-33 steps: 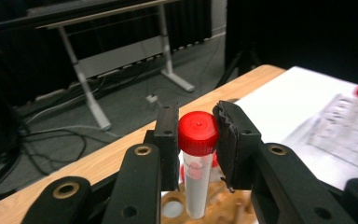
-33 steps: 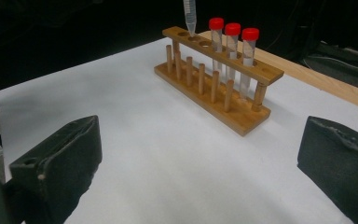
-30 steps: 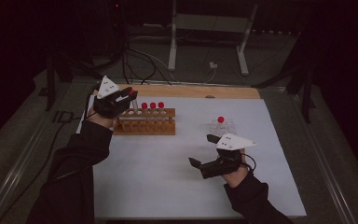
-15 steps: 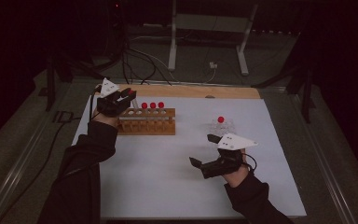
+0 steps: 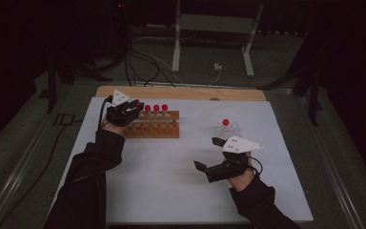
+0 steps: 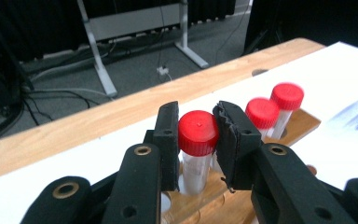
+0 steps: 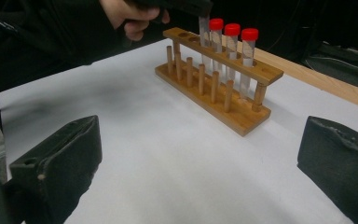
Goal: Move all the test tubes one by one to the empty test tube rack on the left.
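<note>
A wooden tube rack (image 5: pixel 155 126) stands on the white mat at the back left, with three red-capped tubes (image 5: pixel 156 108) upright in it. My left gripper (image 5: pixel 134 106) hangs over the rack's left end, shut on the red cap of a further clear tube (image 6: pixel 198 133). That tube's lower end reaches down into a rack hole (image 6: pixel 193 177). The right gripper view shows the same rack (image 7: pixel 214 88) and the held tube (image 7: pixel 205 28) beside the three others. My right gripper (image 5: pixel 208 153) rests low at the front right, open, with bare mat between its jaws (image 7: pixel 200 172).
A small clear holder with one red-capped tube (image 5: pixel 225 123) stands right of the rack, just beyond the right gripper. The wooden table edge (image 5: pixel 181 92) runs behind the mat. Cables and a metal stand lie on the floor beyond.
My left gripper has come down and a little to the right with the tube, onto the rack's left end. The right gripper has stayed put.
</note>
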Demonstrator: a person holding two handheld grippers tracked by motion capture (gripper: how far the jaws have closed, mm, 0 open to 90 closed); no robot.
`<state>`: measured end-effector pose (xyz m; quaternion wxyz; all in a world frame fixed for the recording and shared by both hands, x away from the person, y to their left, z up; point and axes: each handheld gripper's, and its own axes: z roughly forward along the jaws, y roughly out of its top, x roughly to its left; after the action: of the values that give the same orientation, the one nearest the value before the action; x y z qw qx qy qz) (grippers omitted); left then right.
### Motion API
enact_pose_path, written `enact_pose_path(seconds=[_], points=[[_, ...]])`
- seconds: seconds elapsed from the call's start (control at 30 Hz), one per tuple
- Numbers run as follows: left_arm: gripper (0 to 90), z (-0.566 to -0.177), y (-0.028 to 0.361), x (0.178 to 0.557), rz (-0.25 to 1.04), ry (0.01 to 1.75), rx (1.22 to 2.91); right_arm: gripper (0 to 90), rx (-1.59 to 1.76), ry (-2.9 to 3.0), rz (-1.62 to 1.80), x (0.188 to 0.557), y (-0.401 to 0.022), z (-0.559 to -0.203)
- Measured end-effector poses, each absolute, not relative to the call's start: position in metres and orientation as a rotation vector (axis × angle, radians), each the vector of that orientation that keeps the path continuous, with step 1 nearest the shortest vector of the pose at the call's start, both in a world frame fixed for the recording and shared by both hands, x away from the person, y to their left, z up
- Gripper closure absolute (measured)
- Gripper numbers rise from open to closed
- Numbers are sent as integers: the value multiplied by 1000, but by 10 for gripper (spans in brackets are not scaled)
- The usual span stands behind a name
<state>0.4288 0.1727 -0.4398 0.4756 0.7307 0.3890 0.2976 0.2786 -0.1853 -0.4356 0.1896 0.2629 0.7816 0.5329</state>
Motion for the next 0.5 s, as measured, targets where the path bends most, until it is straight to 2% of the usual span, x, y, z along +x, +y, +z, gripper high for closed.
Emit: enact_pose_path(seconds=[0.5], points=[[716, -446, 169, 432, 717, 985, 1826, 0, 742, 2200, 1496, 279, -186, -436]])
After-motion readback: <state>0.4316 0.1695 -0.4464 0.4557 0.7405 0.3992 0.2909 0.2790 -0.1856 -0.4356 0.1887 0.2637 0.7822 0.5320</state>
